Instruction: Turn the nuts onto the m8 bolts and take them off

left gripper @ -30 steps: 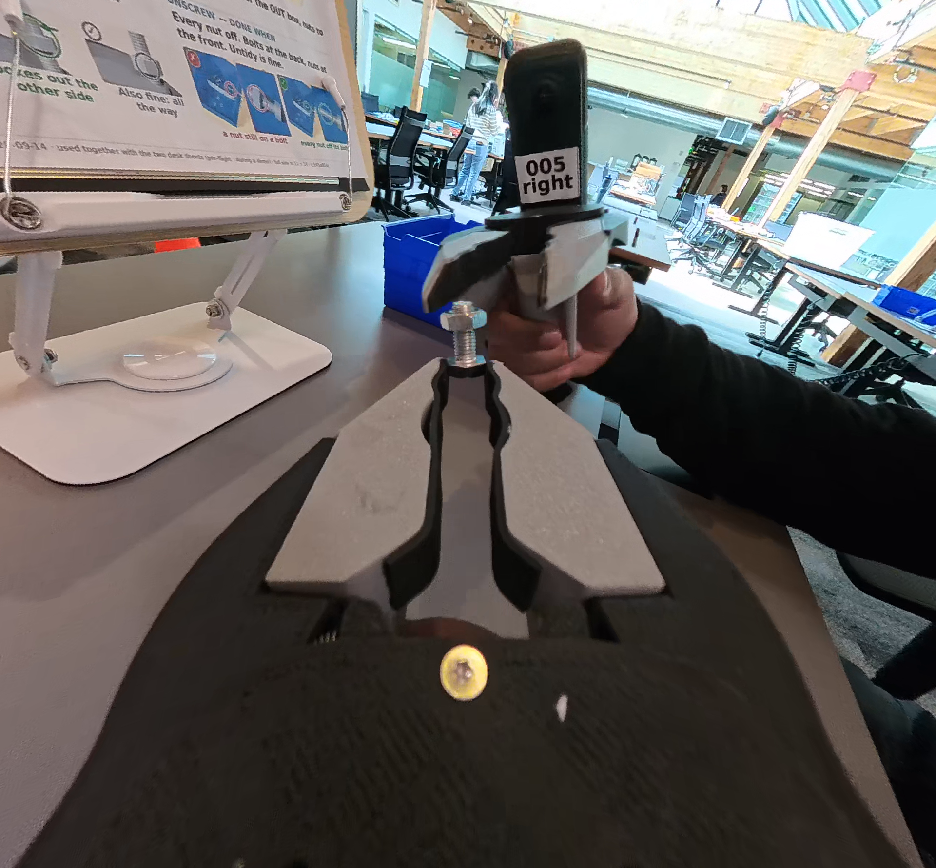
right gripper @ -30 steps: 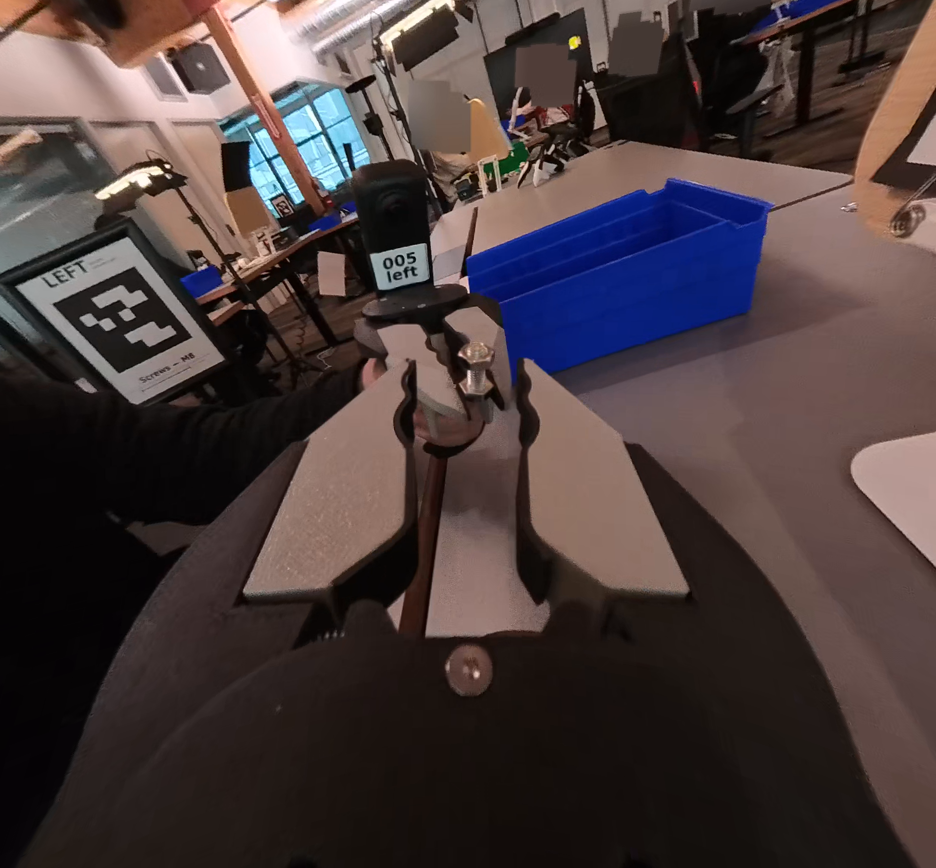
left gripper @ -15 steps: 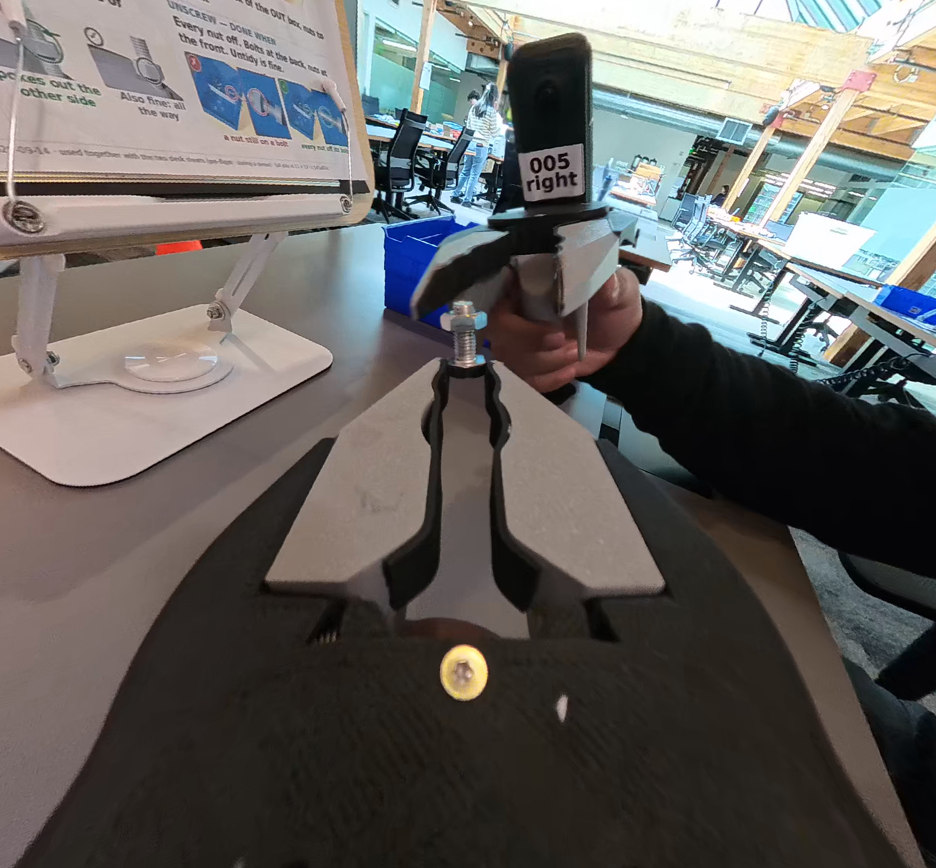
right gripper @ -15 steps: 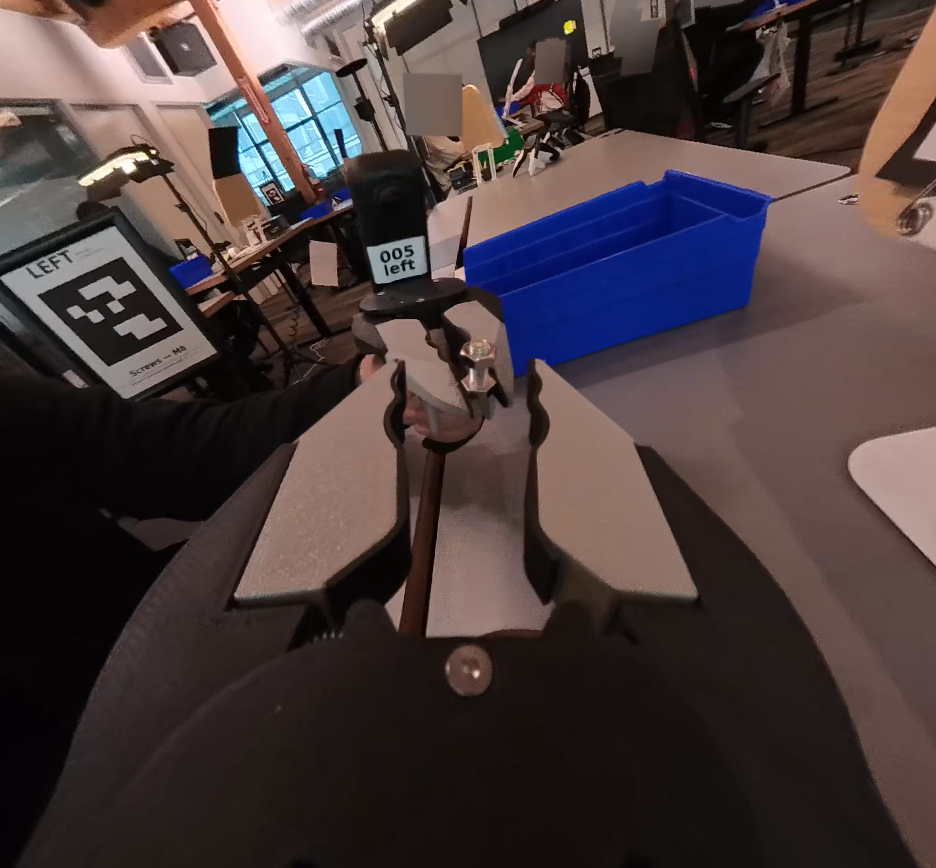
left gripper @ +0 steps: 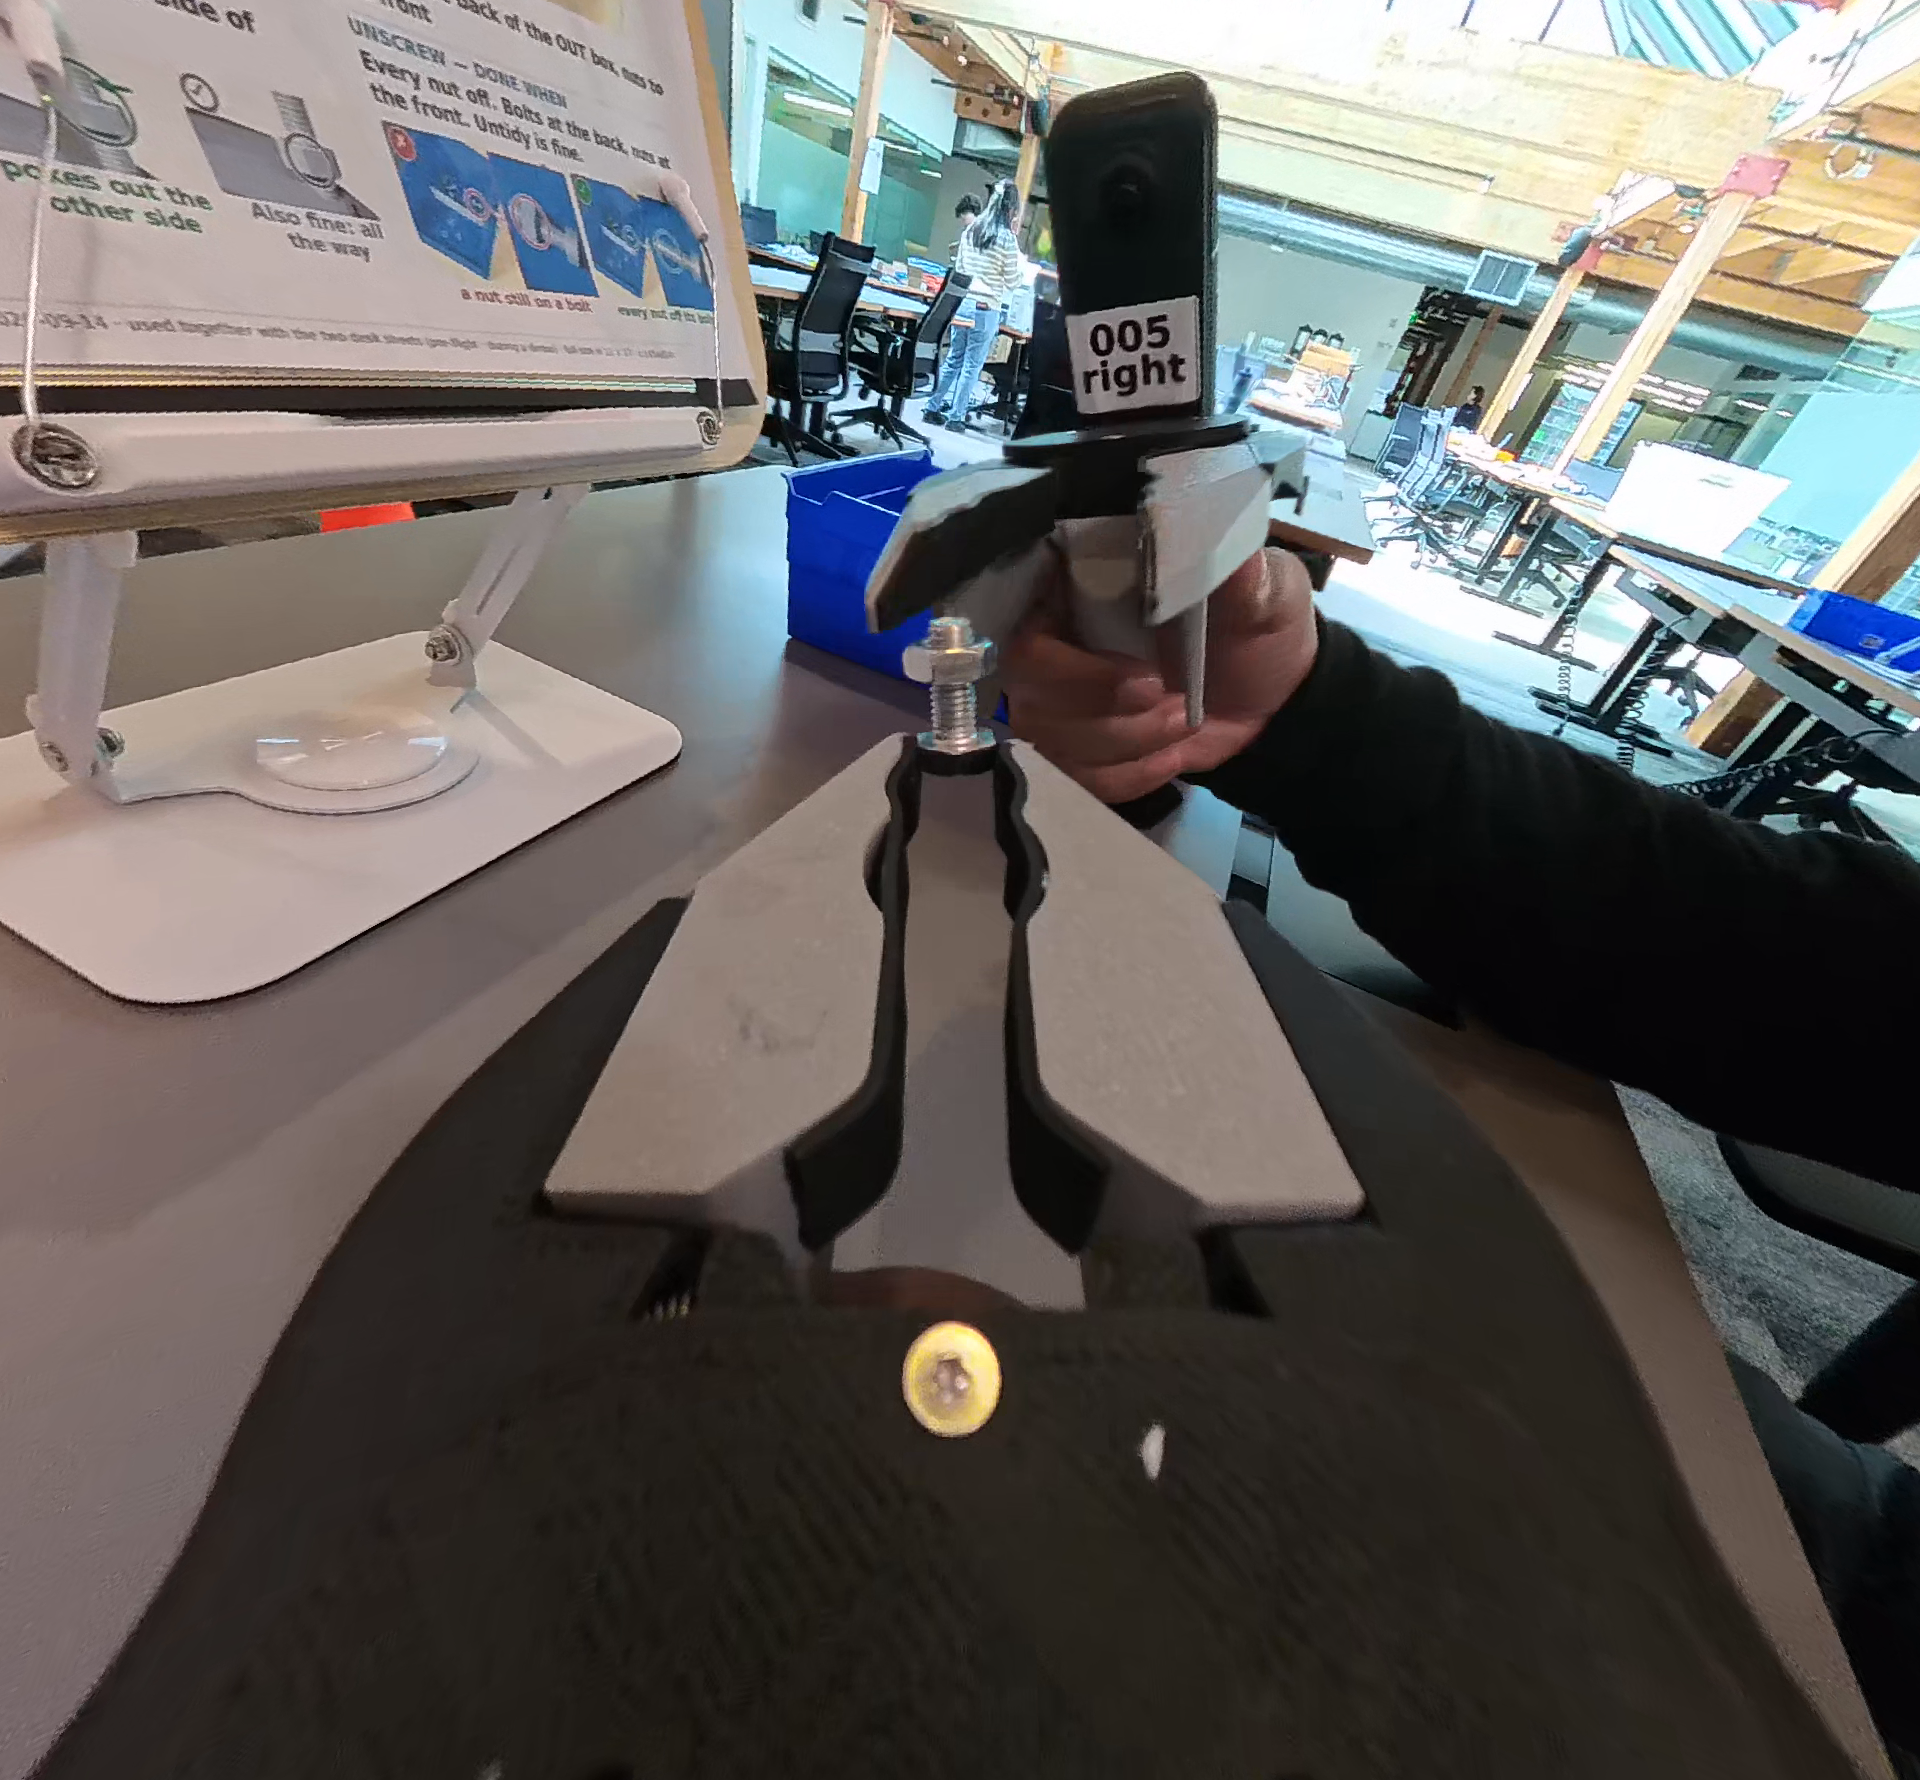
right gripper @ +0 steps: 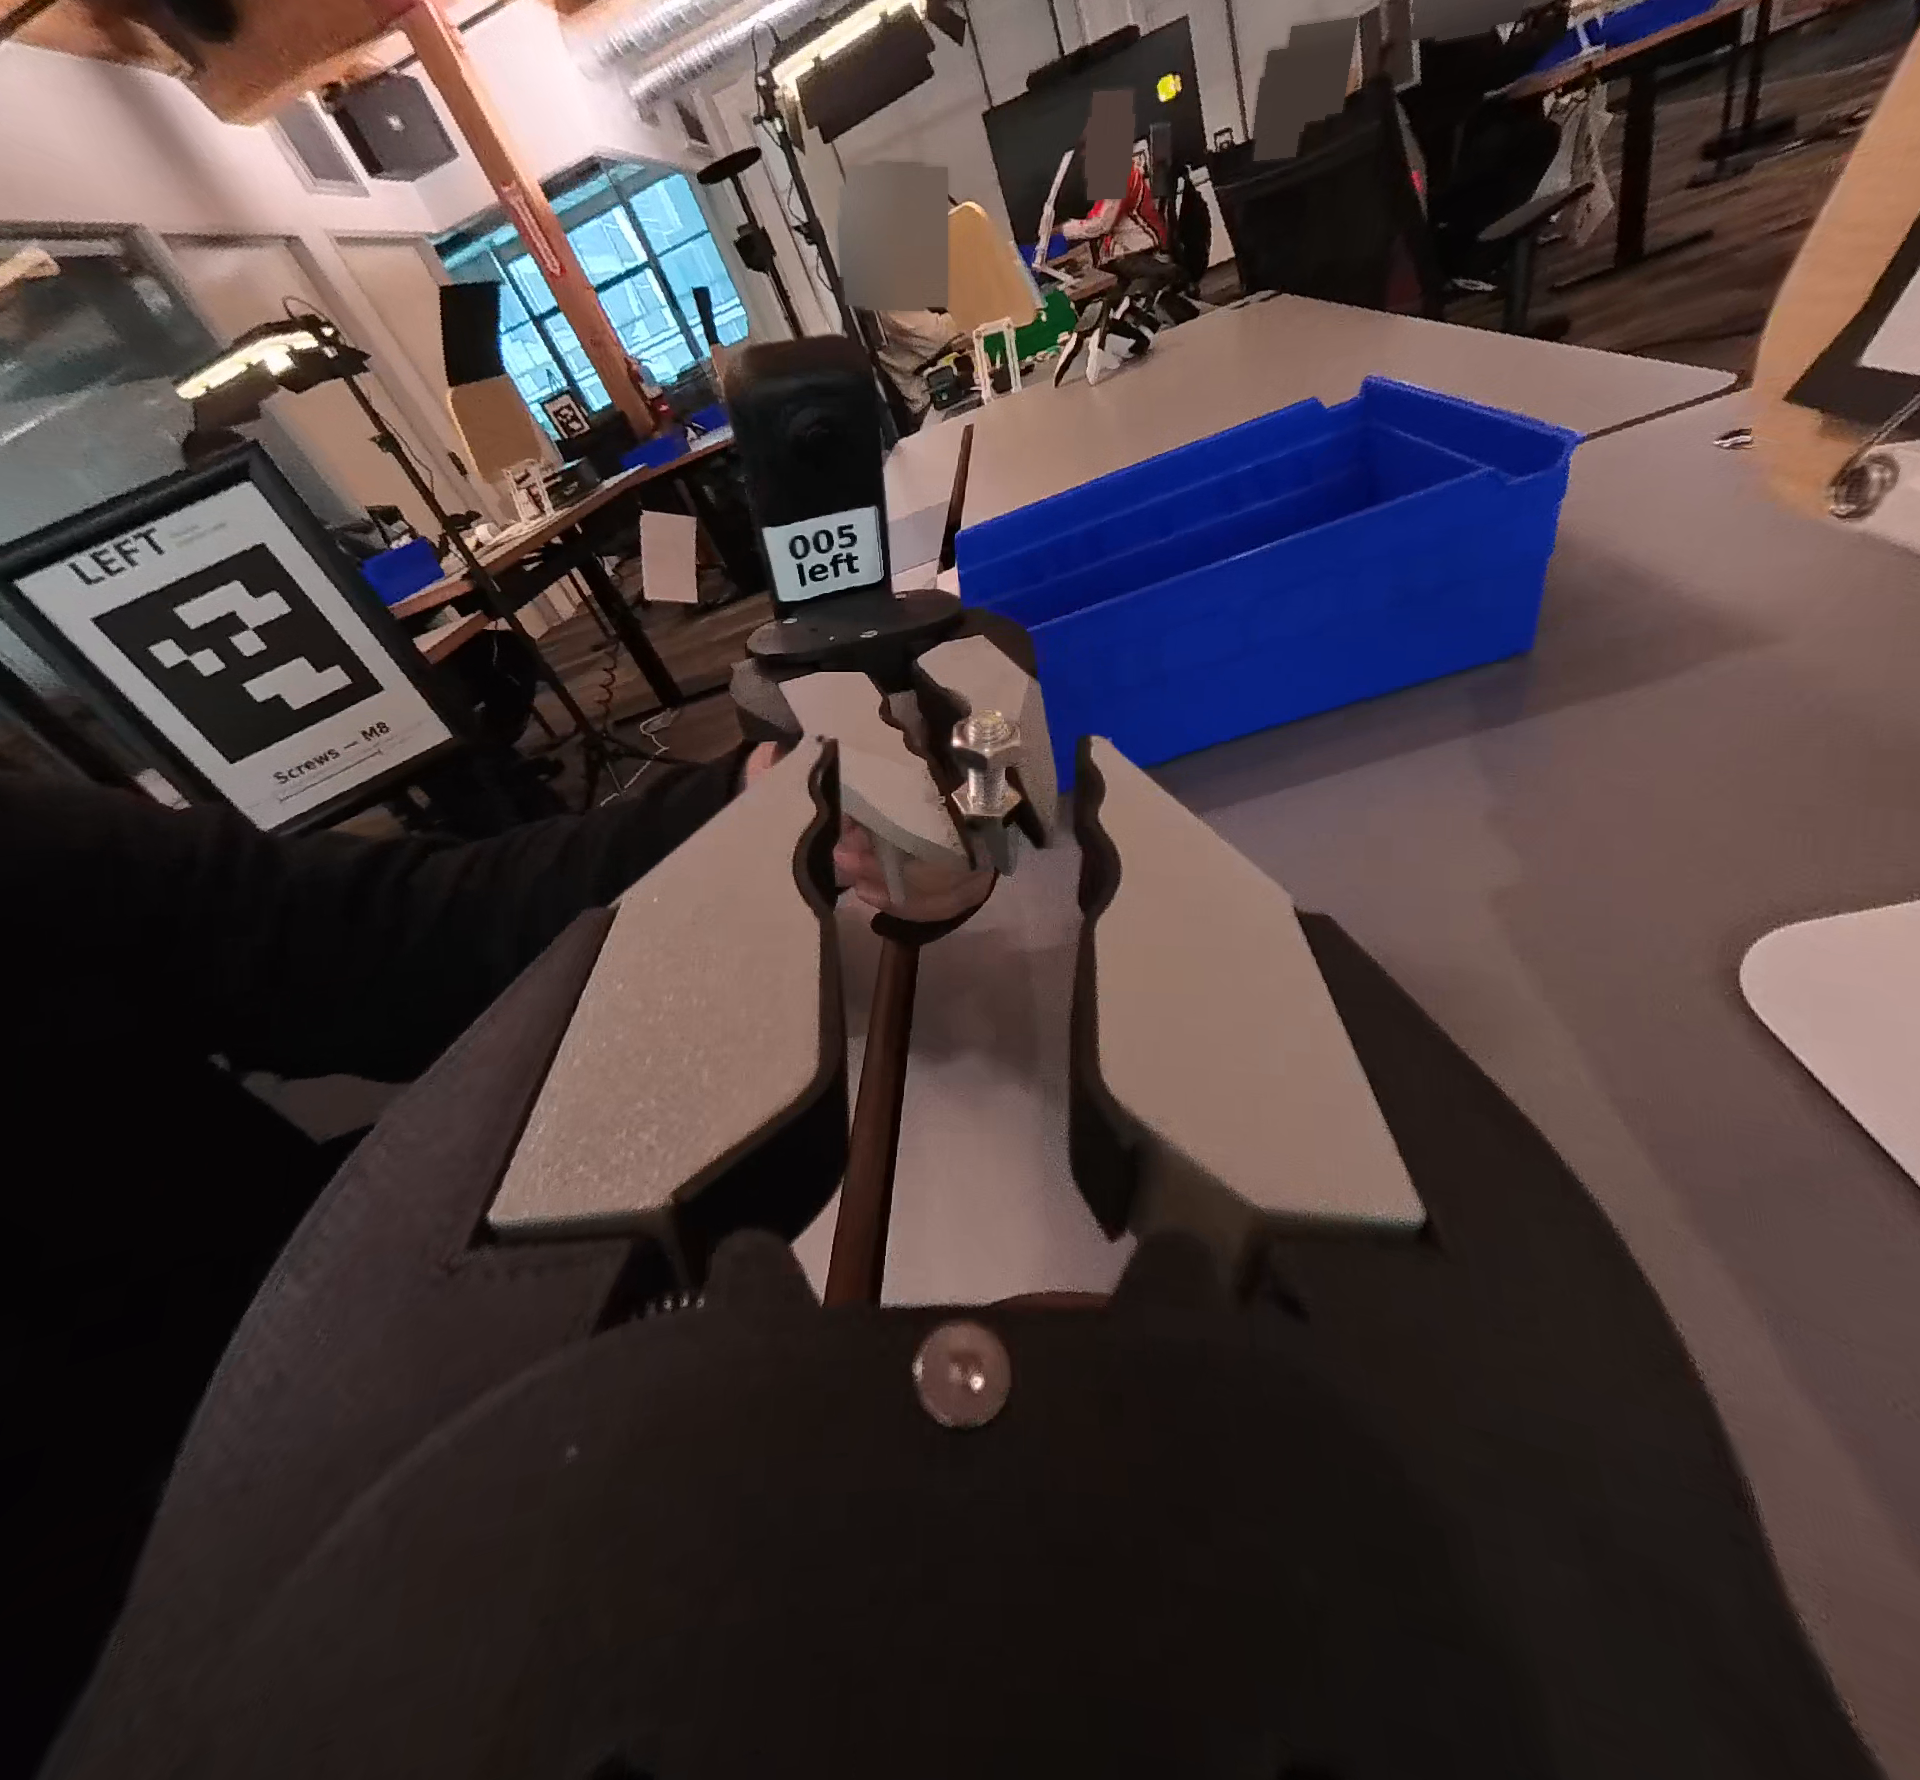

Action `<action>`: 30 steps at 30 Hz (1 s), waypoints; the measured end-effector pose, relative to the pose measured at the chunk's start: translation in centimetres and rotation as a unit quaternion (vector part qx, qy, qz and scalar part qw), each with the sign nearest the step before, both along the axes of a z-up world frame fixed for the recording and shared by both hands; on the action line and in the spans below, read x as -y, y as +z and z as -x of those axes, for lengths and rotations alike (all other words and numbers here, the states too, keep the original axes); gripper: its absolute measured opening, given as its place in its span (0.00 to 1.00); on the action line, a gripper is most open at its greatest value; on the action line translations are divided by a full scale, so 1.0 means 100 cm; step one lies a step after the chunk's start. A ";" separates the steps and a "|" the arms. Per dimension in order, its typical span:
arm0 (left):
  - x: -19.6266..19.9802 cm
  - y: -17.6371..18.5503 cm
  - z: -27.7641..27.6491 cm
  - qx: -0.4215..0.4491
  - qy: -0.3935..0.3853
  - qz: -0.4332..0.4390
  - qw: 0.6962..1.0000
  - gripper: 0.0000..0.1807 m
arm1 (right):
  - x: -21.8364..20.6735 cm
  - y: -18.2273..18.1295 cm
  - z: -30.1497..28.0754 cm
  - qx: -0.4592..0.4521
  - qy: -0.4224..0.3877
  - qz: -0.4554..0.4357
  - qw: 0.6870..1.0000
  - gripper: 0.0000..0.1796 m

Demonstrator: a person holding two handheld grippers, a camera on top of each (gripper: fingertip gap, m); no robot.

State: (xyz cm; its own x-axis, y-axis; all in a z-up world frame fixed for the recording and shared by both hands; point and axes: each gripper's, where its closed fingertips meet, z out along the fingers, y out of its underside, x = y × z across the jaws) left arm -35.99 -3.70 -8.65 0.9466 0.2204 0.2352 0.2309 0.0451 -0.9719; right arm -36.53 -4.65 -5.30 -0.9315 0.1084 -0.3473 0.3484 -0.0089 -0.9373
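Observation:
A silver M8 bolt point(left gripper: 951, 707) stands upright, its head clamped between the tips of my left gripper point(left gripper: 956, 759), which is shut on it. A hex nut point(left gripper: 951, 662) sits near the top of the thread. My right gripper point(left gripper: 1029, 629), held by a hand in a black sleeve, faces me just behind the bolt with its jaws spread. In the right wrist view my right gripper point(right gripper: 956, 826) is open, its tips on either side of the bolt point(right gripper: 982, 790) and nut point(right gripper: 985, 745) without touching them. The left gripper point(right gripper: 987, 821) holds the bolt there.
A blue bin point(right gripper: 1299, 587) stands on the grey table point(right gripper: 1558, 847) behind the bolt; it also shows in the left wrist view point(left gripper: 842, 525). A white stand point(left gripper: 312, 795) with an instruction sheet is at the left. A framed marker sign point(right gripper: 208, 650) stands beyond the table edge. My left and right fingertips are right by each other.
My right gripper's jaws have spread wider around the nut and it has tilted slightly. The left gripper and the bolt have stayed still.

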 end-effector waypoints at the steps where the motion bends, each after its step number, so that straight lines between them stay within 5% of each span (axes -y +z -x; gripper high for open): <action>1: -0.001 -0.001 0.000 0.000 0.001 0.002 1.000 0.07 | 0.003 -0.002 -0.004 0.000 0.012 -0.004 1.000 0.23; 3: 0.002 -0.002 0.005 0.000 0.012 0.005 1.000 0.07 | 0.005 0.000 -0.019 0.000 0.057 -0.002 0.998 0.21; 4: 0.004 -0.003 0.008 0.005 0.019 0.006 1.000 0.07 | 0.002 0.006 -0.033 -0.008 0.100 0.015 0.995 0.05; 6: 0.007 -0.003 0.010 0.013 0.016 -0.003 1.000 0.07 | -0.005 0.021 -0.047 -0.019 0.135 0.049 0.989 0.00; 9: 0.005 0.000 0.007 0.012 0.010 -0.009 1.000 0.07 | -0.007 0.015 -0.018 -0.017 0.043 0.024 0.999 0.15; 13: 0.000 0.000 0.001 0.003 0.002 0.000 1.000 0.07 | -0.001 -0.005 0.005 -0.002 -0.017 -0.017 1.000 0.22; 16: 0.002 -0.002 0.005 0.004 0.011 0.002 1.000 0.07 | 0.007 0.000 -0.022 -0.002 0.062 -0.003 0.998 0.18; 17: 0.004 -0.002 0.007 0.008 0.015 0.001 1.000 0.07 | 0.004 0.007 -0.038 -0.010 0.109 0.016 0.994 0.03; 24: 0.001 -0.002 0.003 0.005 0.007 0.002 1.000 0.07 | -0.004 0.000 0.003 -0.006 -0.016 -0.009 1.000 0.18; 27: 0.001 -0.003 0.004 0.004 0.010 0.006 1.000 0.07 | 0.006 -0.006 -0.004 0.004 0.009 -0.017 1.000 0.19; 29: 0.004 -0.003 0.007 0.007 0.018 0.006 1.000 0.07 | 0.008 0.002 -0.034 0.002 0.100 0.002 0.995 0.01; 30: 0.005 -0.003 0.008 0.009 0.017 0.002 1.000 0.07 | 0.006 0.007 -0.046 0.007 0.132 0.012 0.991 0.00</action>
